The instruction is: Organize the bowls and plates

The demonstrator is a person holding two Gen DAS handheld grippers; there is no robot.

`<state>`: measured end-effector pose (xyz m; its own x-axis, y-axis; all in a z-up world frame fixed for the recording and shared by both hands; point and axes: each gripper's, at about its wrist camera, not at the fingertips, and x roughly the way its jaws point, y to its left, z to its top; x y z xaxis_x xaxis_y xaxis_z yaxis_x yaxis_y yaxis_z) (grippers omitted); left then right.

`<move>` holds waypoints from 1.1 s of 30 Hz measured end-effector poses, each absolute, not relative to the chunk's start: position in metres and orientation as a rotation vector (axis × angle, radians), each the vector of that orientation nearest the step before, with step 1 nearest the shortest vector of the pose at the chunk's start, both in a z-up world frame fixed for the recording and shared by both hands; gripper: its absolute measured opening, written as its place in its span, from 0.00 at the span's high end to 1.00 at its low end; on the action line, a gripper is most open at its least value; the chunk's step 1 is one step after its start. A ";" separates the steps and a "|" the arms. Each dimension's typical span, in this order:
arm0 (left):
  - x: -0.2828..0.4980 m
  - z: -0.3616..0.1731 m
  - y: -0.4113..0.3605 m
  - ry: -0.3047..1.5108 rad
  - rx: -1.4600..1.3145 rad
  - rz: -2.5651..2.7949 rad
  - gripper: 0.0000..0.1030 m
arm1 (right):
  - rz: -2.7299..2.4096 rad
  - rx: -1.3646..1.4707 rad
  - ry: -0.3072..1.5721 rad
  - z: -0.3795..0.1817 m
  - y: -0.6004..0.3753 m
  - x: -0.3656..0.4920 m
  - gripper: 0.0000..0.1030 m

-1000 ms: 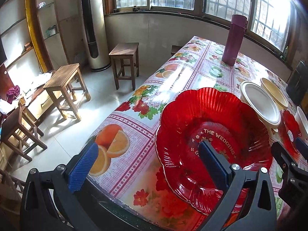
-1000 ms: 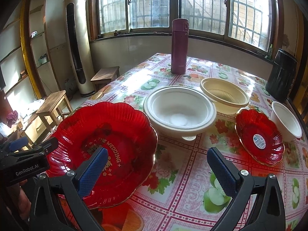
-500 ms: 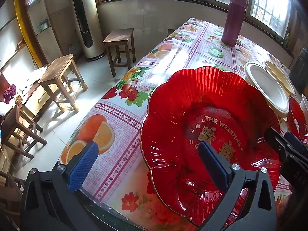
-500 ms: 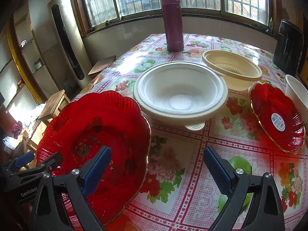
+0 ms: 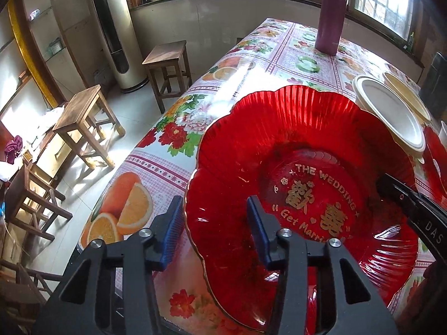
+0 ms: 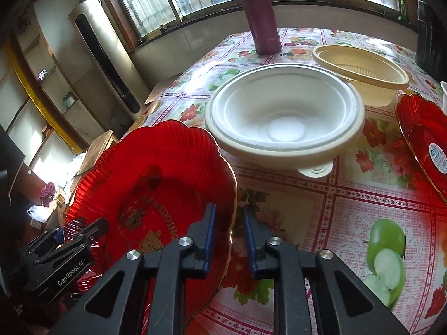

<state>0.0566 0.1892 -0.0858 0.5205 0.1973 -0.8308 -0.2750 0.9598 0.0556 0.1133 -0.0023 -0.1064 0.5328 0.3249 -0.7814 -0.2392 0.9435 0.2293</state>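
right hand-held gripper (image 6: 229, 230) straddling red plate (image 6: 156, 184) rim

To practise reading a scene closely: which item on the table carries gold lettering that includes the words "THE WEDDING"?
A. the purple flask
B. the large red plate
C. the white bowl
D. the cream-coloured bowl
B: in the left wrist view the gold words and characters sit in the centre of the large red plate, while the white bowl, the purple flask and the cream-coloured bowl show none.

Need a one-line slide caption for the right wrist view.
Right tool closing over the rim of the large red plate, white bowl just beyond on the floral tablecloth.
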 end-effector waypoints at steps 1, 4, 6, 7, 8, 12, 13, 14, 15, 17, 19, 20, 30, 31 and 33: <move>0.056 -0.086 0.187 0.982 -0.081 0.277 0.59 | 0.343 0.093 0.947 -0.106 0.000 0.112 0.91; 0.052 -0.085 0.186 0.980 -0.092 0.268 0.67 | 0.337 0.063 0.935 -0.104 0.005 0.107 0.90; 0.050 -0.085 0.187 0.979 -0.094 0.267 0.67 | 0.345 0.068 0.938 -0.104 0.005 0.103 0.90; 0.048 -0.085 0.188 0.979 -0.094 0.268 0.67 | 0.352 0.068 0.941 -0.104 0.005 0.101 0.90; 0.045 -0.085 0.188 0.979 -0.092 0.270 0.67 | 0.357 0.068 0.944 -0.104 0.005 0.098 0.90; 0.033 -0.084 0.190 0.980 -0.083 0.280 0.67 | 0.376 0.054 0.950 -0.104 0.008 0.088 0.90; 0.029 -0.084 0.191 0.982 -0.082 0.282 0.67 | 0.383 0.052 0.950 -0.104 0.009 0.083 0.90; 0.026 -0.084 0.192 0.984 -0.082 0.284 0.67 | 0.389 0.049 0.951 -0.104 0.011 0.079 0.89; 0.023 -0.084 0.192 0.988 -0.084 0.286 0.67 | 0.396 0.046 0.951 -0.104 0.011 0.075 0.89; 0.018 -0.083 0.193 0.992 -0.085 0.290 0.67 | 0.410 0.048 0.958 -0.104 0.013 0.067 0.88; 0.012 -0.084 0.192 0.993 -0.082 0.293 0.67 | 0.429 0.048 0.971 -0.106 0.016 0.060 0.86; 0.009 -0.084 0.192 0.994 -0.080 0.296 0.67 | 0.435 0.047 0.973 -0.107 0.017 0.057 0.85; -0.026 -0.067 0.188 0.926 -0.035 0.372 0.43 | 0.471 0.161 0.986 -0.085 -0.023 0.051 0.58; -0.033 -0.060 0.187 0.893 -0.019 0.387 0.43 | 0.471 0.175 0.961 -0.079 -0.033 0.048 0.53; -0.046 -0.044 0.184 0.820 0.004 0.413 0.42 | 0.469 0.200 0.908 -0.068 -0.055 0.041 0.50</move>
